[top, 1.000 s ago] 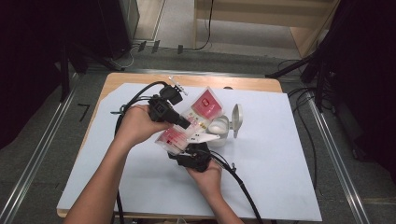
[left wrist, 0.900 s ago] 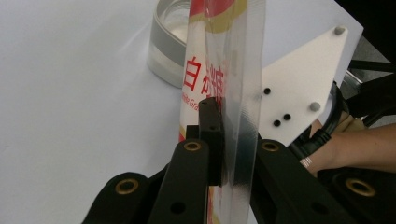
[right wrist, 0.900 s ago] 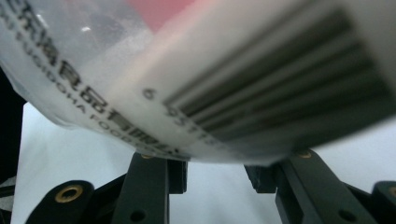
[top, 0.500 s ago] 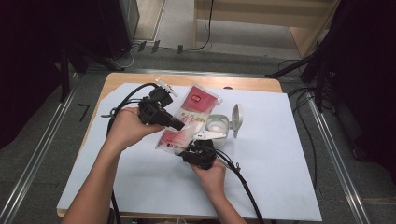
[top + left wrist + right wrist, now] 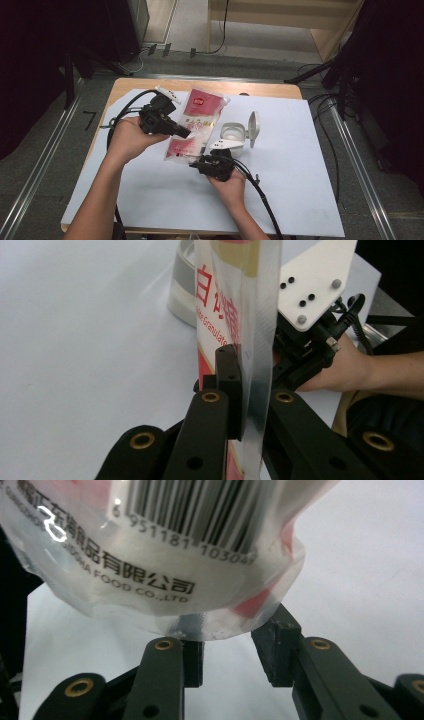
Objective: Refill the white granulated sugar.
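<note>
A red and white plastic bag of sugar [image 5: 197,125] hangs tilted above the table between both grippers. My left gripper [image 5: 182,134] comes in from the left and is shut flat on the bag's clear side seal [image 5: 257,315], which is pinched between its pads [image 5: 231,385]. My right gripper [image 5: 197,164] sits under the bag's lower end. There the bulging bottom with the barcode [image 5: 165,555] rests between its fingertips [image 5: 272,645], which grip its lowest edge. The right gripper with its white plate [image 5: 315,280] is seen beyond the bag in the left gripper view.
A small white container [image 5: 234,136] with its hinged lid [image 5: 254,127] standing open sits just right of the bag. A white sheet [image 5: 300,190] covers the wooden table [image 5: 150,85]. Cables trail from both grippers toward the near edge.
My left hand has moved to the left, and the top of the bag has swung left with it. The right hand has stayed in place under the bag.
</note>
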{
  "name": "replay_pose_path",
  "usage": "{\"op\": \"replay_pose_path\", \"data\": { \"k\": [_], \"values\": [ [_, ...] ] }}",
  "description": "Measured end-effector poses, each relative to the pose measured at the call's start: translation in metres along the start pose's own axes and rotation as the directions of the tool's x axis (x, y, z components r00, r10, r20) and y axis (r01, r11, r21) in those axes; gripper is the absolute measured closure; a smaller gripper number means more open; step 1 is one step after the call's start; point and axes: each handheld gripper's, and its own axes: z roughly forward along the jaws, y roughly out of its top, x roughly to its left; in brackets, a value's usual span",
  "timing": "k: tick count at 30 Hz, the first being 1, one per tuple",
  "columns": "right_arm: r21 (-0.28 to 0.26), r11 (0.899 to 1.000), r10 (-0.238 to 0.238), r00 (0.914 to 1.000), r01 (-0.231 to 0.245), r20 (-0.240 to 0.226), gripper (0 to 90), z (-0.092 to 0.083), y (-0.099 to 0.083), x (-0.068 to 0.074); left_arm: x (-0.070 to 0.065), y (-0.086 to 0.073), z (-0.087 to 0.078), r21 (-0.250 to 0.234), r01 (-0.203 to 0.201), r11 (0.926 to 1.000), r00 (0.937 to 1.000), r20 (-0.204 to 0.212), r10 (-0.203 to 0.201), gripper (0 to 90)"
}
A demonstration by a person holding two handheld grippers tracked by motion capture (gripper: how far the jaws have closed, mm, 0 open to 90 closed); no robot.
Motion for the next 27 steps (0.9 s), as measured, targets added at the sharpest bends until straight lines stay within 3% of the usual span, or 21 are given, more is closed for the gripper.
{"op": "replay_pose_path", "data": {
  "k": [6, 9, 12, 15, 17, 20, 24, 27],
  "values": [
    [0.031, 0.999, -0.037, 0.9993, 0.037, -0.006, 65.0, -0.008, 0.003, 0.0, 0.0, 0.001, -0.004, -0.029, -0.023, 0.9993, 0.9997, 0.004, 0.023, 90.0],
    [0.054, 0.995, -0.081, 0.9967, 0.08, 0.011, 64.2, -0.014, 0.003, 0.001, 0.001, -0.001, -0.008, -0.026, -0.017, 0.9995, 0.9994, -0.031, 0.017, 90.0],
    [0.071, 0.992, -0.109, 0.9941, 0.108, 0.003, 64.1, -0.02, 0.002, 0.003, 0.007, -0.005, -0.011, -0.031, -0.013, 0.9994, 0.9995, -0.031, 0.012, 90.0],
    [0.072, 0.99, -0.116, 0.9927, 0.118, -0.032, 62.1, -0.026, 0.004, 0.002, 0.01, -0.008, -0.013, -0.03, -0.02, 0.9994, 0.9985, -0.052, 0.018, 90.0],
    [0.081, 0.988, -0.132, 0.9908, 0.134, -0.029, 60.4, -0.029, 0.005, 0.001, 0.012, -0.01, -0.013, -0.031, -0.02, 0.9993, 0.9973, -0.071, 0.017, 90.0],
    [0.083, 0.984, -0.156, 0.9865, 0.159, -0.051, 58.5, -0.035, 0.006, -0.002, 0.017, -0.012, -0.012, -0.045, -0.022, 0.9987, 0.9972, -0.073, 0.019, 90.0],
    [0.094, 0.982, -0.157, 0.9825, 0.167, -0.1, 57.0, -0.044, 0.006, -0.005, 0.023, -0.014, -0.009, -0.053, 0.004, 0.9986, 0.9969, -0.078, -0.008, 90.0],
    [0.095, 0.977, -0.176, 0.9739, 0.19, -0.144, 55.4, -0.051, 0.006, -0.006, 0.03, -0.015, -0.005, -0.046, 0.013, 0.9988, 0.9959, -0.089, -0.017, 90.0]
  ]
}}
